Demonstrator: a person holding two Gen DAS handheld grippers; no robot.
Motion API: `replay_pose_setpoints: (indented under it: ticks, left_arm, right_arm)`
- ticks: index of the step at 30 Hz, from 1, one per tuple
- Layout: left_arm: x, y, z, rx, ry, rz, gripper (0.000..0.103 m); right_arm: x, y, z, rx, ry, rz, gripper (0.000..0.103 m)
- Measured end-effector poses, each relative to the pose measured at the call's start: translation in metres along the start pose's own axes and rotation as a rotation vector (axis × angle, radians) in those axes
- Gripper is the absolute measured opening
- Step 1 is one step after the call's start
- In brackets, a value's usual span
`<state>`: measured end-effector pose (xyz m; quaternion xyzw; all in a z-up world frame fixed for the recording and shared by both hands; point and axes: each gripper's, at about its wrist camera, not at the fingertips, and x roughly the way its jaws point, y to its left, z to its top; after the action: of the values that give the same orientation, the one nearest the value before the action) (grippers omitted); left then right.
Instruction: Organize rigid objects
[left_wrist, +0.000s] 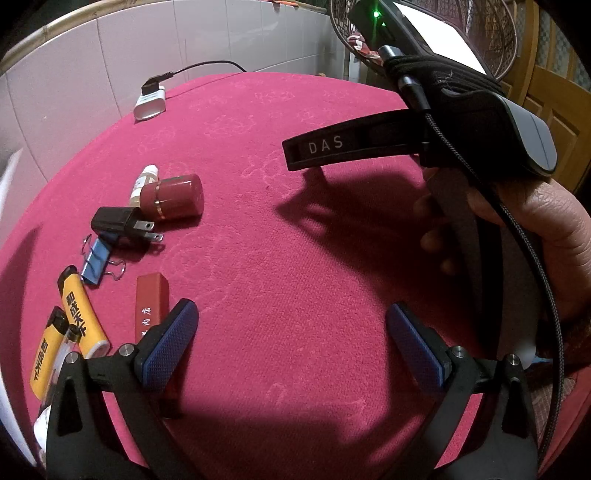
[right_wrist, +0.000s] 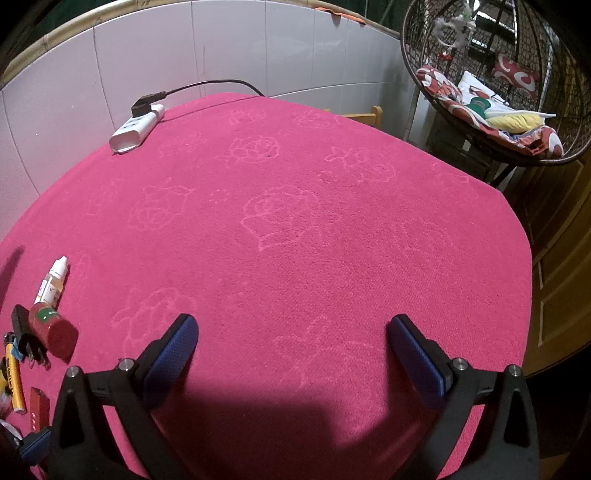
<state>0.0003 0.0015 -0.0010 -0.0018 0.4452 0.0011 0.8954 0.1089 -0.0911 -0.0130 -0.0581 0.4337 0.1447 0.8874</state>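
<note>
Small objects lie in a row at the left of the pink table (left_wrist: 295, 240): a dropper bottle (left_wrist: 142, 184), a dark red jar (left_wrist: 173, 197) on its side, a black plug adapter (left_wrist: 118, 221), a blue binder clip (left_wrist: 96, 260), two yellow lighters (left_wrist: 81, 310), a clear lighter and a red box (left_wrist: 151, 308). My left gripper (left_wrist: 291, 332) is open and empty, its left finger beside the red box. My right gripper (right_wrist: 291, 343) is open and empty over bare cloth; it also shows in the left wrist view (left_wrist: 369, 144). The jar (right_wrist: 53, 328) and bottle (right_wrist: 53, 280) show in the right wrist view.
A white power strip (right_wrist: 136, 127) with a black cable lies at the table's far left edge by a tiled wall. A hanging wicker chair (right_wrist: 491, 92) with cushions stands beyond the far right edge. A wooden door is at the right.
</note>
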Motion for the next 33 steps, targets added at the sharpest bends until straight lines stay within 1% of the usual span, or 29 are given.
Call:
replay_pose_setpoints:
  ticks: [14, 33]
  left_arm:
    - [0.0004, -0.0009, -0.0002, 0.020, 0.010, 0.029, 0.103]
    - [0.0008, -0.0016, -0.0003, 0.040, 0.020, 0.058, 0.103]
  right_arm:
    - [0.0019, -0.0046, 0.0034, 0.000, 0.001, 0.000, 0.103]
    - [-0.0005, -0.0008, 0.0001, 0.004, -0.001, 0.006, 0.103]
